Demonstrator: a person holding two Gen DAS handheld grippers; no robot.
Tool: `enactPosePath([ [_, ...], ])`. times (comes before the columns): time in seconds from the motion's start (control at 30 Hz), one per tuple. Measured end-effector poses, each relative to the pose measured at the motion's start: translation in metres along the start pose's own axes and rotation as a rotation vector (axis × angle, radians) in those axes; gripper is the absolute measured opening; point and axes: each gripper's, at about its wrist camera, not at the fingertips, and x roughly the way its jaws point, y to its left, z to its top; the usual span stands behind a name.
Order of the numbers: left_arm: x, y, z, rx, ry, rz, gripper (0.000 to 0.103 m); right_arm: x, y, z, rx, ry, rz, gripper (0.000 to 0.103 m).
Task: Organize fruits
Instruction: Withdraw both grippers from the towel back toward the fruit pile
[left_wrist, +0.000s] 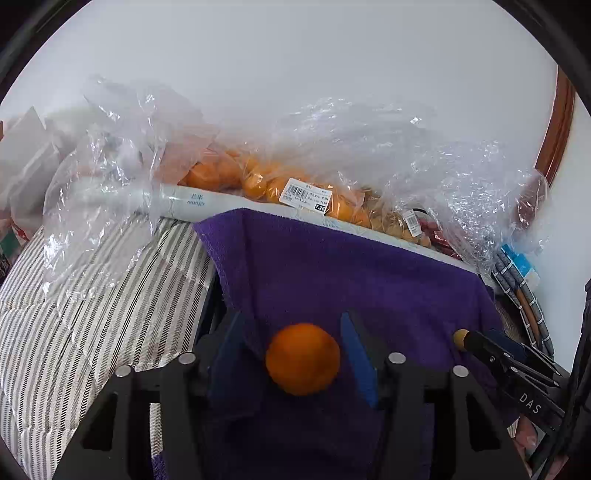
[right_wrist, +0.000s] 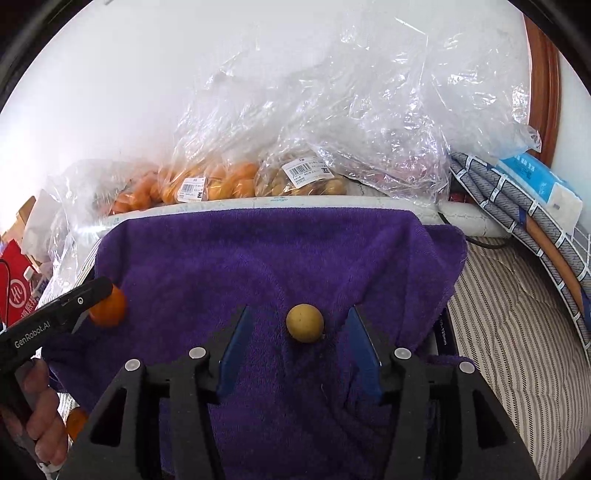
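Note:
An orange mandarin (left_wrist: 303, 358) lies on a purple towel (left_wrist: 332, 273) between the blue pads of my open left gripper (left_wrist: 295, 354); the pads stand apart from it. In the right wrist view a small tan round fruit (right_wrist: 305, 322) lies on the same towel (right_wrist: 258, 258) between the pads of my open right gripper (right_wrist: 299, 339), not touched. The left gripper (right_wrist: 92, 295) and the mandarin (right_wrist: 110, 306) show at the left there. The right gripper's finger (left_wrist: 491, 350) and the tan fruit (left_wrist: 460, 337) show at the right in the left wrist view.
Clear plastic bags of mandarins (left_wrist: 258, 181) and small tan fruits (right_wrist: 303, 181) lie behind the towel against a white wall, on a white mango box (left_wrist: 192, 201). Striped bedding (left_wrist: 92, 295) lies left and right (right_wrist: 517, 350). Another mandarin (right_wrist: 75, 422) sits low left. A tissue pack (right_wrist: 535, 184) is at the right.

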Motion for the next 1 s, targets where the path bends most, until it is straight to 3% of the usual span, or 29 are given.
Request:
enactPosePath([
  [0.27, -0.014, -0.008, -0.001, 0.035, -0.058, 0.013, 0.06, -0.013, 0.007, 0.0, -0.022, -0.017, 0.023, 0.054],
  [0.5, -0.019, -0.008, -0.001, 0.029, -0.083, 0.052, 0.06, -0.021, 0.009, 0.002, -0.029, -0.045, -0.029, 0.054],
  [0.73, -0.041, -0.007, 0.0, -0.003, -0.117, -0.019, 0.06, -0.036, 0.01, 0.004, 0.001, -0.035, 0.005, 0.054],
  [1.0, -0.045, -0.003, -0.006, -0.016, -0.073, 0.011, 0.06, -0.074, 0.017, -0.018, 0.01, -0.011, 0.011, 0.054],
])
